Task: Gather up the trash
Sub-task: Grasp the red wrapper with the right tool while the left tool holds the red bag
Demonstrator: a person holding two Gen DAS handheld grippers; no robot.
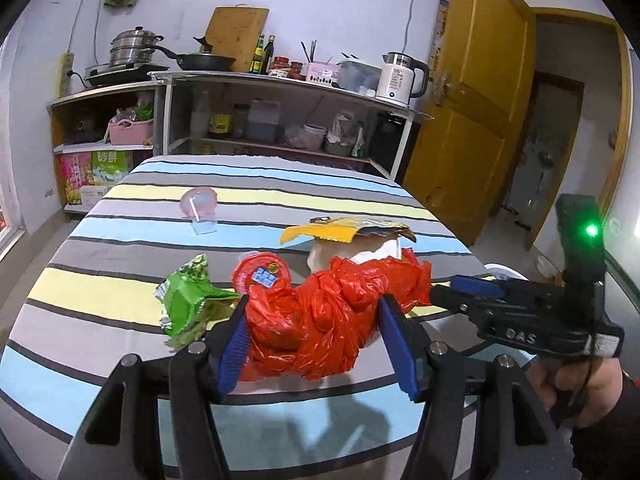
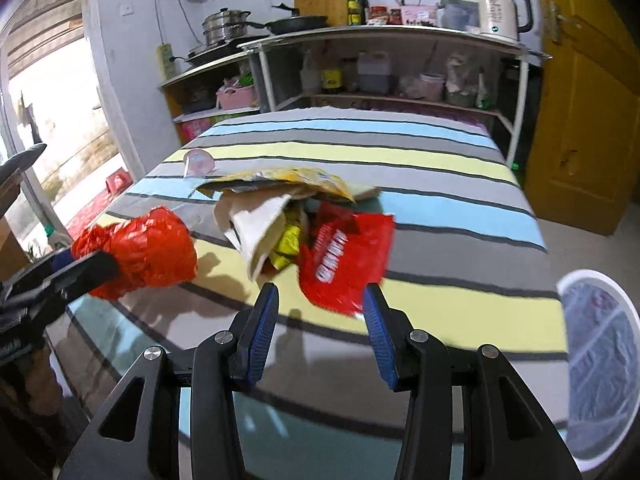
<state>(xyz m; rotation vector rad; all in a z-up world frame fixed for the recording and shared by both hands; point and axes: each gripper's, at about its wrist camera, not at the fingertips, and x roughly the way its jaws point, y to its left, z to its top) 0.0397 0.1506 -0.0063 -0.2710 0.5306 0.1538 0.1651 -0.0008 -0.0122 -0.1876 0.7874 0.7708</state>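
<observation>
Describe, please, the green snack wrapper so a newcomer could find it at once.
Start at the striped tablecloth. Near its front edge lies a trash cluster around a crumpled red plastic bag. The green snack wrapper lies at the cluster's left end, the only green, shiny foil piece there.

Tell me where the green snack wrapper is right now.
In the left wrist view, the green snack wrapper lies on the striped tablecloth, left of the crumpled red plastic bag, beside the red lid.

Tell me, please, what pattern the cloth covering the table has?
The tablecloth has broad grey, light blue and pale yellow stripes edged with thin dark lines, clearest in the right wrist view.
</observation>
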